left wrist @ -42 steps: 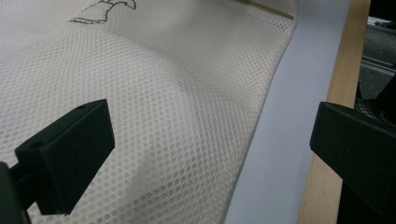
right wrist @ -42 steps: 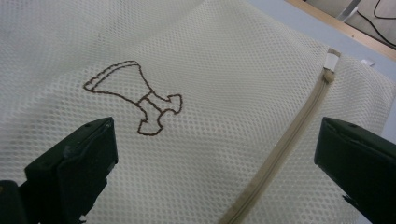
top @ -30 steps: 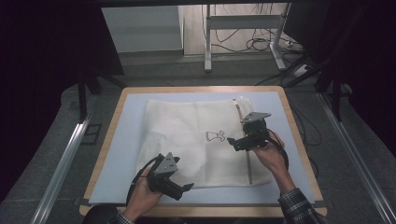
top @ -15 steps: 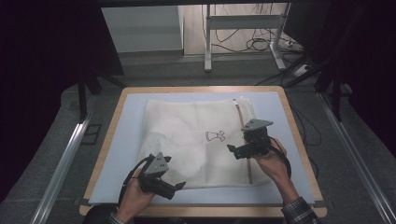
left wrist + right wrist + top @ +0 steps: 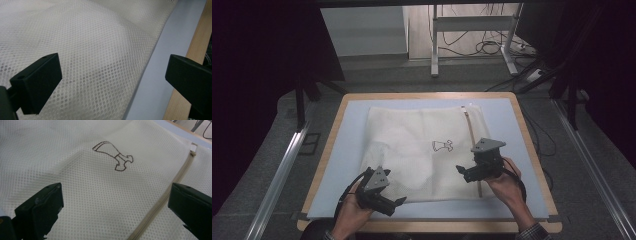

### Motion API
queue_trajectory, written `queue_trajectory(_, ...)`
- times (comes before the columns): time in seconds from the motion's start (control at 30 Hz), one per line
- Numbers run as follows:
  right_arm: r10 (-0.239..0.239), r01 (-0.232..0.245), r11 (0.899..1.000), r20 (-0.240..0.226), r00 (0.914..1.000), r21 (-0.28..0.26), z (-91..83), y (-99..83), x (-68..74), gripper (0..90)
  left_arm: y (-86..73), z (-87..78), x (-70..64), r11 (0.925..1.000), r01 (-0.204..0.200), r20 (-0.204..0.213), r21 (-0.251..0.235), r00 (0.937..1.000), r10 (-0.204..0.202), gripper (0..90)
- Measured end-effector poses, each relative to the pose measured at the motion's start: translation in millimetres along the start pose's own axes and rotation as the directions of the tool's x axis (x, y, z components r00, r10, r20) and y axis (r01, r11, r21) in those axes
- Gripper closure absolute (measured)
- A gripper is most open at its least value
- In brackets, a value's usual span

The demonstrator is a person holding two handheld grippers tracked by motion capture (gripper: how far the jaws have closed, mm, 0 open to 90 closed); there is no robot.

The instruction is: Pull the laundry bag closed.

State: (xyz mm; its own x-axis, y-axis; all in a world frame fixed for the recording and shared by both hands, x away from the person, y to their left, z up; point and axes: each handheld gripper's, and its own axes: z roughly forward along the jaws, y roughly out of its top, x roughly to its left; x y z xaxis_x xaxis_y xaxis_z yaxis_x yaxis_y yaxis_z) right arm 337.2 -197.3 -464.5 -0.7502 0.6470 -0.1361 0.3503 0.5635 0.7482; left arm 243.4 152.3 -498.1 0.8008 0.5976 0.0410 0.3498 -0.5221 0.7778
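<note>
A white mesh laundry bag (image 5: 412, 150) lies flat on a pale blue mat (image 5: 341, 165). It carries a small drawn dress logo (image 5: 442, 146) and a beige zipper (image 5: 469, 131) along its right side. My left gripper (image 5: 399, 201) hovers at the bag's near left edge, jaws open, with mesh (image 5: 100, 50) between them and the mat (image 5: 155, 75) beside it. My right gripper (image 5: 460, 171) is held over the bag's near right part, just left of the zipper. It is open with nothing held, and the logo (image 5: 112, 155) and zipper (image 5: 160, 205) lie ahead of it.
The mat covers a wooden table (image 5: 331, 145) whose near edge (image 5: 197, 42) lies close to my left gripper. Metal rails run along the floor at left (image 5: 277, 175) and right (image 5: 597, 175). A metal stand (image 5: 434, 40) and cables (image 5: 484, 46) sit beyond the table.
My right gripper has drawn back from the bag's far right corner toward the near edge, along the zipper. The left gripper has shifted slightly nearer the table's front edge. Both stay open.
</note>
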Motion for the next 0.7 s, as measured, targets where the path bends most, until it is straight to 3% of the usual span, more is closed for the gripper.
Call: queue_trajectory(0.7,-0.039,0.038,0.999,-0.024,0.9990,-0.034,-27.6,-21.3,29.7,0.0,-14.0,-24.9,2.9,0.9997,0.015,-0.047,-0.019,0.9988,-0.015,0.4)
